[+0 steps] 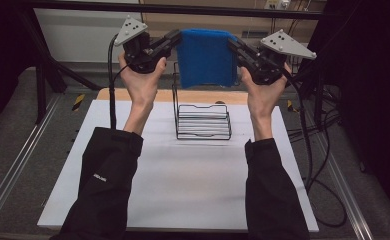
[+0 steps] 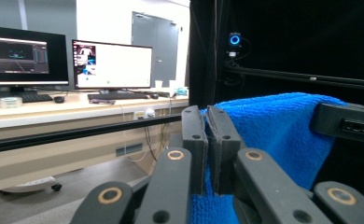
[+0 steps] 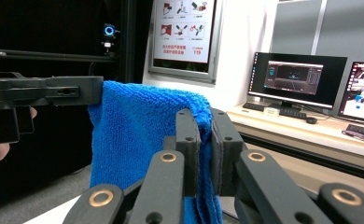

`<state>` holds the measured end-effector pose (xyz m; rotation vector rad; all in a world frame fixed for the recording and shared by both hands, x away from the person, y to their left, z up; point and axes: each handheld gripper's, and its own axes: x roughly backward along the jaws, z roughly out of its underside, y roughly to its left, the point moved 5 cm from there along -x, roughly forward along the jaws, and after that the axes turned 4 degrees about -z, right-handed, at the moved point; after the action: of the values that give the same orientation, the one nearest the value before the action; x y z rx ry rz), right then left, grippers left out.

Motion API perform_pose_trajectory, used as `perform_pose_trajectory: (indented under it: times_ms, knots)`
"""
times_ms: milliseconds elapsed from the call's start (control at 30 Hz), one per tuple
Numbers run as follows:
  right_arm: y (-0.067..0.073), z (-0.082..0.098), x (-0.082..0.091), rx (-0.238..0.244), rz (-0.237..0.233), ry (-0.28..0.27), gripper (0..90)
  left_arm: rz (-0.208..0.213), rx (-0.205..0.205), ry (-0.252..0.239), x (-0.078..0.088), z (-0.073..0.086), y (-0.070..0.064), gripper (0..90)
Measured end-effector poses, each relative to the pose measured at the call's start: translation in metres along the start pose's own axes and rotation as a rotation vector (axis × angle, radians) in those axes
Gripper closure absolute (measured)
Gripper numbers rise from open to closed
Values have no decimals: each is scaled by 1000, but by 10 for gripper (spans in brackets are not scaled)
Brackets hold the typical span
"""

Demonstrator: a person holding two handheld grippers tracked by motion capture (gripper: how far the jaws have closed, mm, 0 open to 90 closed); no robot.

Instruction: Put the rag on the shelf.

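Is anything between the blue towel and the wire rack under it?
Nothing visible. The towel hangs in the air, pinched at its top corners by the left gripper and right gripper. The wire rack stands on the table below, with open space between.

The high view looks from above the person's side, forward and down onto the white bench (image 1: 183, 185), far enough back to take in both arms. The blue towel (image 1: 205, 57) hangs at the far end, above the wire rack (image 1: 203, 122).

The left gripper view sits very close to the towel (image 2: 283, 135), at its left edge, looking across it toward a dark frame.

The right gripper view sits just as close at the towel's (image 3: 133, 135) right edge, looking the other way.

All three views share the towel.
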<state>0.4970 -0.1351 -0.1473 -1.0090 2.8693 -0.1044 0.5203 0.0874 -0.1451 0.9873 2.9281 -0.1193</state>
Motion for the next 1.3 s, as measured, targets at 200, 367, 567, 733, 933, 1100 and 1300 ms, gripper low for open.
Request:
perform_pose_trajectory:
  times_ms: [200, 367, 567, 733, 933, 1100, 1300]
  knots:
    - [-7, 0, -12, -1, 6, 5, 841, -16, -9, -7, -9, 1, 7, 864]
    - [-14, 3, -20, 5, 14, 16, 841, -20, -9, 0, -17, 7, 12, 865]
    - [-22, 11, -28, 9, 17, 35, 841, -22, -12, 14, -25, 17, 17, 865]
    - [-26, 22, -34, -15, 8, 52, 841, -33, -20, 38, -29, 27, 22, 865]
    - [-27, 39, -34, -27, 4, 85, 840, -18, -29, 71, -28, 42, 24, 864]
    - [-26, 52, -29, -58, -10, 117, 839, 3, -57, 98, -24, 53, 23, 864]
    - [-23, 69, -22, -86, -25, 134, 838, 26, -68, 138, -19, 68, 21, 864]
